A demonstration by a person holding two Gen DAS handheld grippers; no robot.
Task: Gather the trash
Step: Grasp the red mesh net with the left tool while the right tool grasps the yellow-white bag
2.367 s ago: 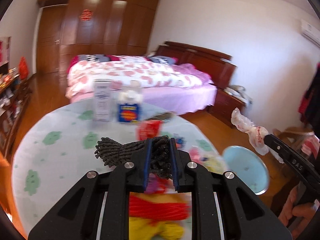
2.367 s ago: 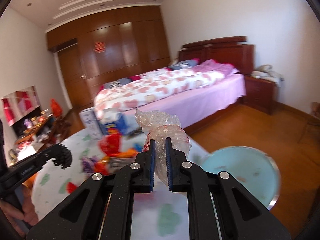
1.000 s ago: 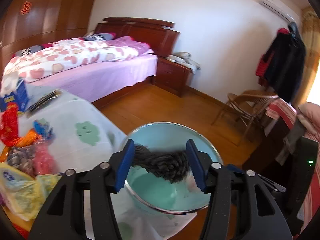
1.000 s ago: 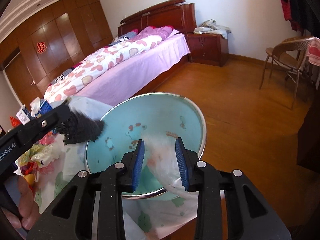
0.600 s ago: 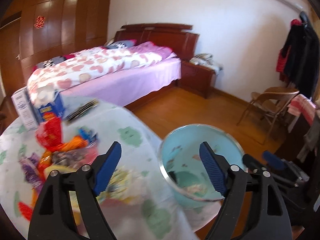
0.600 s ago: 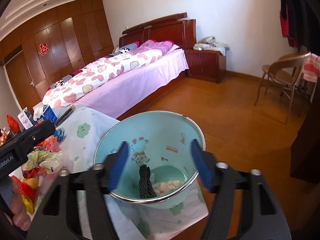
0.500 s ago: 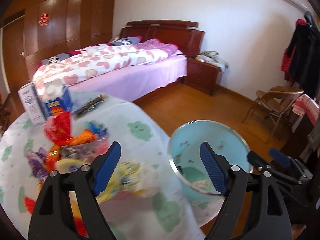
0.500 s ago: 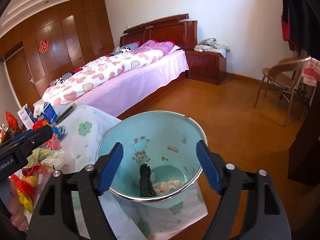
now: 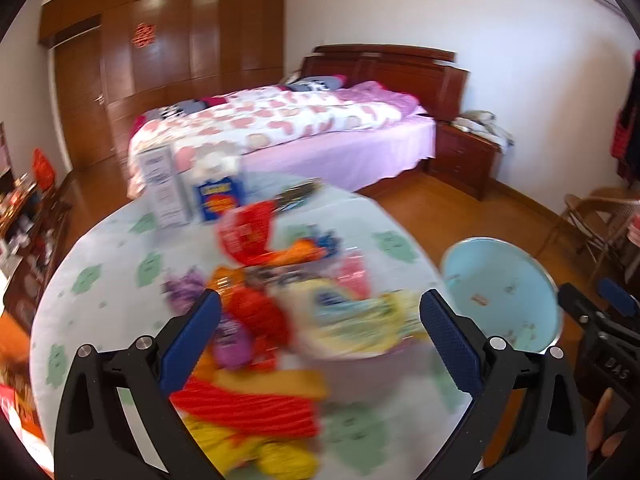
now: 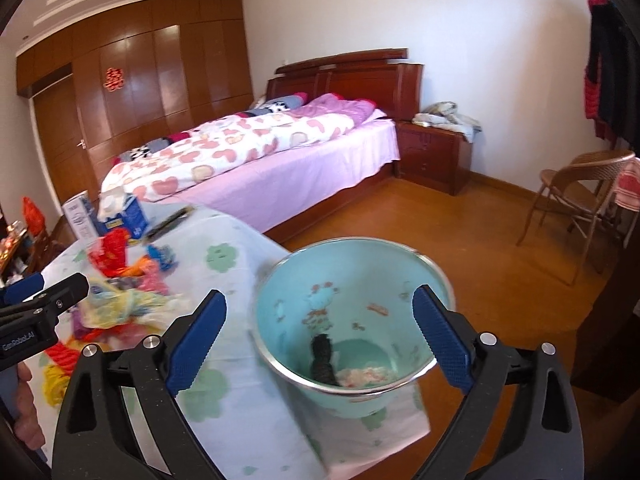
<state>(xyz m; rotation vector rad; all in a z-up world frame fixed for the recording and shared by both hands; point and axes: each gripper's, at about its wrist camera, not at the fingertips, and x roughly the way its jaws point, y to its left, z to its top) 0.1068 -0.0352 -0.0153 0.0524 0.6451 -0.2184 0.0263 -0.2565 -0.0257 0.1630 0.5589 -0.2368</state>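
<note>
A light blue bin (image 10: 352,276) stands against the table's right edge, with a black knitted piece (image 10: 323,360) and crumpled clear plastic (image 10: 366,376) at its bottom. My right gripper (image 10: 319,300) hangs above the bin, its jaws opening wide and nothing between them. My left gripper (image 9: 320,308) is over the pile of colourful wrappers (image 9: 280,300) on the round table. Its jaws are also opening, and they hold nothing. A red wrapper (image 9: 248,236) lies at the back of the pile. The bin (image 9: 500,280) shows at the right of the left wrist view.
A white carton (image 9: 162,190) and a blue tissue box (image 9: 218,196) stand at the table's far edge. Beyond are a bed (image 10: 248,160), a nightstand (image 10: 434,152) and a wooden chair (image 10: 576,192) on the wood floor. The left wrist view is blurred.
Both grippers opened and let the black piece and the plastic fall into the bin. The left one then swung left over the wrapper pile; the right one drew back and up.
</note>
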